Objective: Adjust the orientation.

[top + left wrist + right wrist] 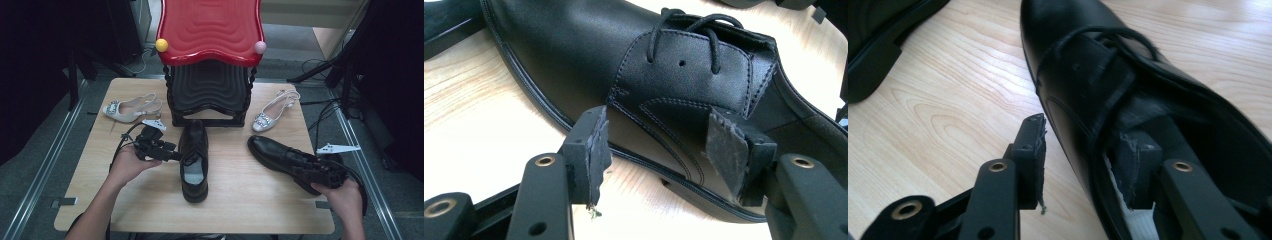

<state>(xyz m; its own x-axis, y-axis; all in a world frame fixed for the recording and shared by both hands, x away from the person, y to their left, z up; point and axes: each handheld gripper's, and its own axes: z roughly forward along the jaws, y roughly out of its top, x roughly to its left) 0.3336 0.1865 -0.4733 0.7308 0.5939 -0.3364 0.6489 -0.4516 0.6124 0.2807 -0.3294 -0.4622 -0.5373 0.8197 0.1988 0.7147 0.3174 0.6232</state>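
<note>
High view catches both tools gaping, left tool [176, 156] straddling its black shoe's [194, 160] side wall, right tool [306, 167] one jaw inside its shoe [280, 156], apparently readying lifts.

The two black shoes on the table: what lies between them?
In the high view, only bare wood of the table lies between the middle black shoe and the right black shoe; nothing stands in the gap.

Recording lab, dark curtains [40, 60], floor cables [320, 65], wooden table [240, 200]
</note>
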